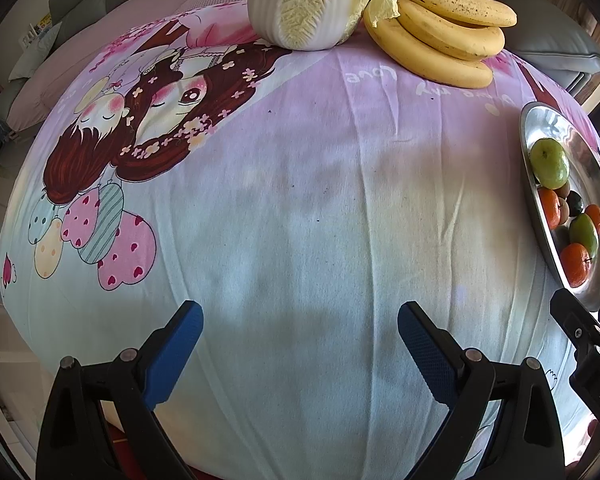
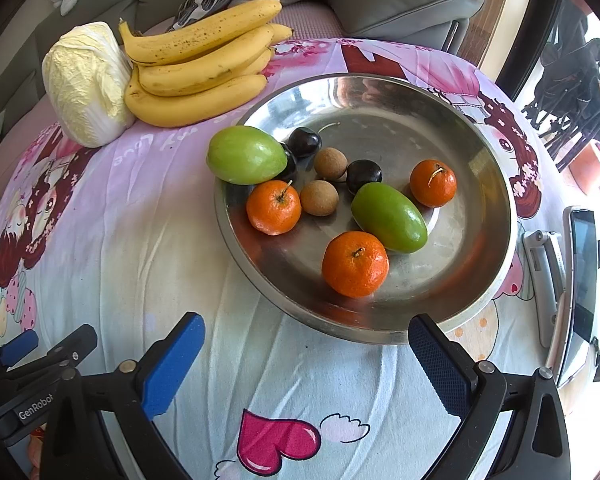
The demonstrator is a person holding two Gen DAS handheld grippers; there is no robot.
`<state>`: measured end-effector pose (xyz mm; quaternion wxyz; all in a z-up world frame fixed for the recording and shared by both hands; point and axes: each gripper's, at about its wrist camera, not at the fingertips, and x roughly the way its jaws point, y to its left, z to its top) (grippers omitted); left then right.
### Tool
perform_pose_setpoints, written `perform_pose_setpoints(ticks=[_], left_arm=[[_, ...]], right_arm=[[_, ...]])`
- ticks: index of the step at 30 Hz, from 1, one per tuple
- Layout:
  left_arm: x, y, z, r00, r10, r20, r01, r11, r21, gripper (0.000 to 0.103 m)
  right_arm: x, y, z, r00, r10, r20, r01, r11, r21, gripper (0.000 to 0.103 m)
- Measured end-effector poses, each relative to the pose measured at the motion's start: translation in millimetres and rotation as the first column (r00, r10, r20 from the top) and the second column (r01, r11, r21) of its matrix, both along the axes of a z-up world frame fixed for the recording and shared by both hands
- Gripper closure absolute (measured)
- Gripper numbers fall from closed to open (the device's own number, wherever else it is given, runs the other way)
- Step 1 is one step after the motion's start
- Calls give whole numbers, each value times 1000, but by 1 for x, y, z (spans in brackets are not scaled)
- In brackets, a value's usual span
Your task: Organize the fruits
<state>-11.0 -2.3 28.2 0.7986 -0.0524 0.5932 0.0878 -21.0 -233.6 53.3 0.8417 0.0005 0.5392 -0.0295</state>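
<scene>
**Fruit gathered in a metal dish, both grippers idle at the near edge**

The metal dish (image 2: 380, 92) stood on the right half of the cloth-covered table (image 2: 140, 264) and held the small fruit. Three tangerines lay in it: one at the near side (image 2: 355, 264), one toward the left (image 2: 273, 207), and one toward the right (image 2: 433, 183). A green fruit (image 2: 389, 217) lay tilted between the near and right tangerines, touching or just beside the near one. A second green fruit (image 2: 246, 155) rested against the dish's far-left rim. Two brown round fruits (image 2: 319, 197) sat near the middle, with dark plum-like fruits (image 2: 304, 141) beside and behind them. Outside the dish, at the far left, a bunch of bananas (image 2: 198, 76) lay on the cloth, touching a pale napa cabbage (image 2: 86, 84) on its left.

The right gripper (image 2: 306, 354) hovered just short of the dish's near rim, jaws spread wide and holding nothing. The left gripper (image 1: 300, 338) was over bare cloth to the left of the dish, jaws likewise spread wide and holding nothing; from its camera the dish (image 1: 592, 168) appeared at the right edge, and the bananas (image 1: 440, 28) and cabbage (image 1: 308, 4) at the far side.

A tablet on a stand (image 2: 576, 292) stood at the table's right edge. Grey sofa cushions (image 2: 400, 4) lay beyond the table.
</scene>
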Motion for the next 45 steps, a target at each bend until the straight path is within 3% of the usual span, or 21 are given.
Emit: perform_pose_setpoints(ticks=[45], left_arm=[[0,1,2,1000,-9,5,9,1000,26,5]], right_arm=[[0,-3,-5,1000,5,-18,-5,1000,1,0]])
